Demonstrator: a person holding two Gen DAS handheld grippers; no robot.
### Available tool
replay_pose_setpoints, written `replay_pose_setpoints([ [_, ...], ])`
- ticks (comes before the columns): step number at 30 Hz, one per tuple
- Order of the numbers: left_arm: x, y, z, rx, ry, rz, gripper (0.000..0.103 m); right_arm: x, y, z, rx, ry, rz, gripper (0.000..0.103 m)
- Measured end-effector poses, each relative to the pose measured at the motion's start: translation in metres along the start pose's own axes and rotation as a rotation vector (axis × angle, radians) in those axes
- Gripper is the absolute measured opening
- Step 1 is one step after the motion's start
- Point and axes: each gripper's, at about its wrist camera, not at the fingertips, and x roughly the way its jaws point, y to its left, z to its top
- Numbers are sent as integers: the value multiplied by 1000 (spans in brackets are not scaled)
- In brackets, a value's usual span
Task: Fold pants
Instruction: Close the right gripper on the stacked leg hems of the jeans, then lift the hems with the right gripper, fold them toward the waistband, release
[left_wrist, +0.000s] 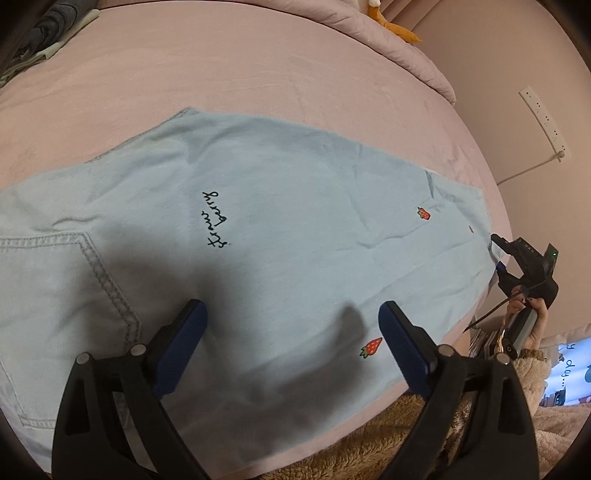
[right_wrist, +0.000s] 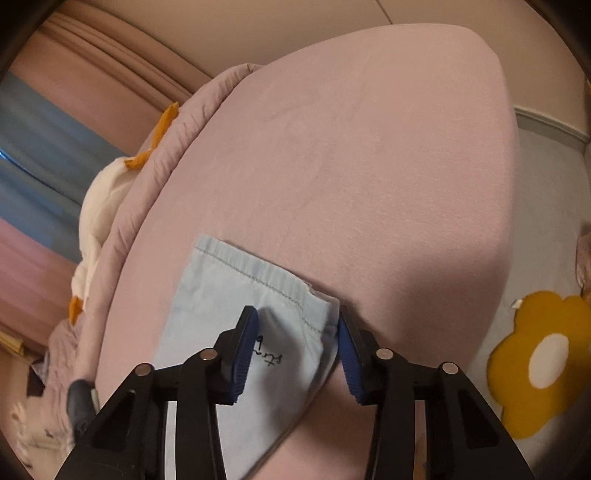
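Note:
Light blue pants (left_wrist: 280, 229) with strawberry prints and black script lie flat across the pink bed (left_wrist: 229, 74). My left gripper (left_wrist: 291, 314) is open and hovers over the middle of the pants, near the back pocket (left_wrist: 55, 295). My right gripper (right_wrist: 297, 325) is open, its jaws standing either side of the corner of the leg hem (right_wrist: 258, 280). In the left wrist view the right gripper (left_wrist: 496, 254) sits at the far hem end of the pants, held by a hand.
A bunched pink quilt (right_wrist: 147, 206) and a white and orange plush toy (right_wrist: 99, 199) lie along the bed's far edge. A yellow flower rug (right_wrist: 535, 358) lies on the floor. A white power strip (left_wrist: 543, 118) hangs on the wall. Dark clothes (left_wrist: 48, 26) lie at the upper left.

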Motion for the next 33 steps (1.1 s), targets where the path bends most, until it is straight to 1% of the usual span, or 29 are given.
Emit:
replay_pose_setpoints([
  [1,-1,1,0,3,-1,-1,96,0,-1,0,-1,-1,0,42],
  [2,0,0,2,8,-1,4,96,0,-1,1,2,-2,-4,38],
  [3,1,-1,1,12,0,10,96,0,-2,1,8,-3,-7,31],
  [4,2,-1,0,17,1,17,96,0,-4,2,17,-3,-10,28],
  [5,3,-2,0,18,1,20,97,-1,-7,3,36,-6,-7,19],
  [7,3,-2,0,15,-1,18,98,-3,-10,3,62,-8,20,18],
  [10,3,0,1,6,-2,9,98,-11,1,2,21,-35,-5,17],
  [12,2,2,1,-1,-3,1,98,-22,18,3,-42,-71,-32,17],
  [14,2,2,2,-3,-5,-3,98,-32,33,4,-101,-106,-36,17],
  [18,0,2,0,-7,-17,-5,98,-59,72,2,-239,-172,-6,17],
  [21,-2,3,-3,-2,-38,2,98,-77,106,-10,-364,-198,30,17],
  [24,-2,1,-8,4,-67,15,98,-86,131,-28,-467,-182,80,17],
  [28,-5,2,-13,15,-95,14,98,-84,159,-54,-574,-127,117,17],
  [30,-6,3,-14,13,-102,4,98,-81,168,-64,-600,-102,133,17],
  [33,-9,8,-15,-7,-114,-18,98,-71,178,-82,-637,-40,166,17],
])
